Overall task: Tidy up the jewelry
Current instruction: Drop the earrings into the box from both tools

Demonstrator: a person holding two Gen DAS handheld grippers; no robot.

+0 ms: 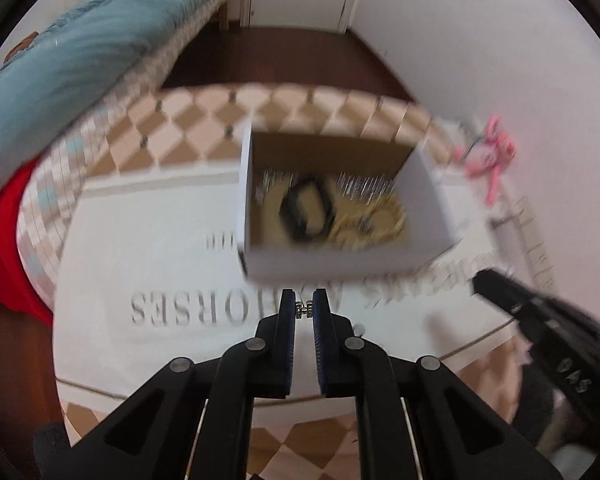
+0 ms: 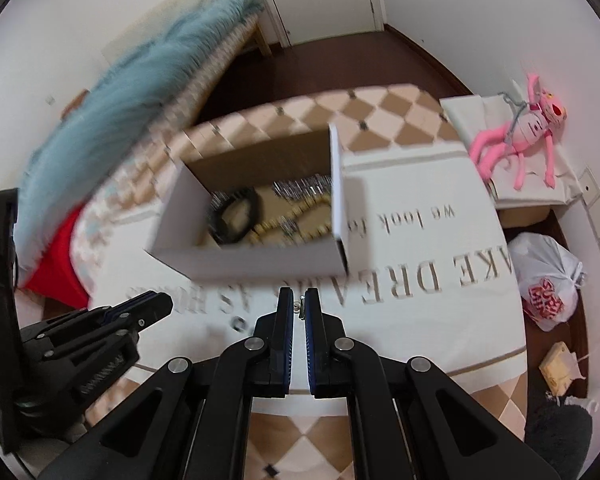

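Observation:
A white cardboard box [image 1: 332, 262] [image 2: 252, 260] stands on the lettered white cloth. A black bangle [image 1: 306, 210] [image 2: 236, 216], gold chain [image 1: 384, 216] and silvery pieces lie blurred inside it. My left gripper [image 1: 304, 300] hovers just in front of the box, shut on a small silver jewelry piece [image 1: 304, 309] that bridges its pads. My right gripper [image 2: 299, 298] is also in front of the box, shut on a tiny silver piece [image 2: 299, 307]. Each gripper shows in the other's view: the right one [image 1: 486, 280] and the left one [image 2: 158, 304]. A small ring-like item [image 2: 238, 324] lies on the cloth between them.
The white cloth [image 2: 420, 320] covers a checkered tan table cover. A teal fluffy blanket [image 1: 80, 60] [image 2: 120, 100] and red fabric [image 2: 60, 276] lie to the left. A pink plush toy [image 2: 528, 136] sits at the back right. A white plastic bag [image 2: 548, 276] is on the dark floor.

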